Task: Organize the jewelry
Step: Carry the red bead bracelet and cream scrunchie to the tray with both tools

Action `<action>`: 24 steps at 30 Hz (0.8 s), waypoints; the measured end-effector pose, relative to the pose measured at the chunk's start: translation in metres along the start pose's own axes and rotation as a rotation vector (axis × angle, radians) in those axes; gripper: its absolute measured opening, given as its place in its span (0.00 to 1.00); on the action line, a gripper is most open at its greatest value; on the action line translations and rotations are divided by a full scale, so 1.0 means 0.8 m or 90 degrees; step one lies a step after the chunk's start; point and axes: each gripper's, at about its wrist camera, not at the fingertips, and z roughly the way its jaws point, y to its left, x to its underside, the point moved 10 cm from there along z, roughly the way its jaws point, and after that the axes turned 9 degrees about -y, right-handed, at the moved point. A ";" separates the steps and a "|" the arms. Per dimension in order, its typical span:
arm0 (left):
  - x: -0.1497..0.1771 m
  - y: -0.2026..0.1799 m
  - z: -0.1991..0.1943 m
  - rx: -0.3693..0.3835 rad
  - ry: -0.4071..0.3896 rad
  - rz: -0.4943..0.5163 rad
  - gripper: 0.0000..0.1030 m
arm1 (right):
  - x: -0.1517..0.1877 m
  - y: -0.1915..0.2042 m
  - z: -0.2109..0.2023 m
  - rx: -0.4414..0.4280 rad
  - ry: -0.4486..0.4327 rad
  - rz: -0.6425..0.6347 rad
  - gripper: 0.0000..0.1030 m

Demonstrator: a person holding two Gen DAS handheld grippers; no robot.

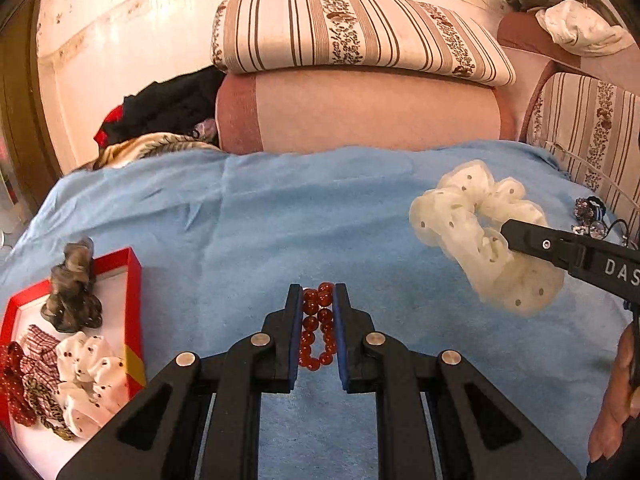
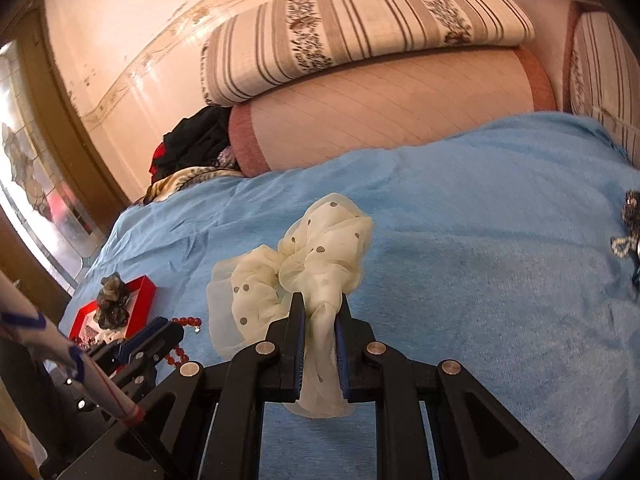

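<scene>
Our left gripper (image 1: 318, 300) pinches a red bead bracelet (image 1: 318, 326) over the blue blanket (image 1: 280, 216). Left of it sits the red tray (image 1: 134, 280) of scrunchies; to its right, our right gripper (image 1: 508, 236) holds a cream dotted scrunchie (image 1: 460, 216).

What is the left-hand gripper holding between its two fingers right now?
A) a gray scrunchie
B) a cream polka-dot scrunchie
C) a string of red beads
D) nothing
C: in the left wrist view the left gripper is closed on the red bead bracelet, above the blue blanket.
</scene>
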 end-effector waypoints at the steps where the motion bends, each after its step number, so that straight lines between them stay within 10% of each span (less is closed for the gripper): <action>1: 0.000 0.000 0.000 0.000 0.000 0.001 0.14 | 0.000 0.004 -0.001 -0.003 -0.004 -0.007 0.14; 24: -0.013 0.007 -0.017 -0.035 -0.036 0.026 0.14 | 0.006 0.030 0.000 -0.017 -0.013 -0.063 0.14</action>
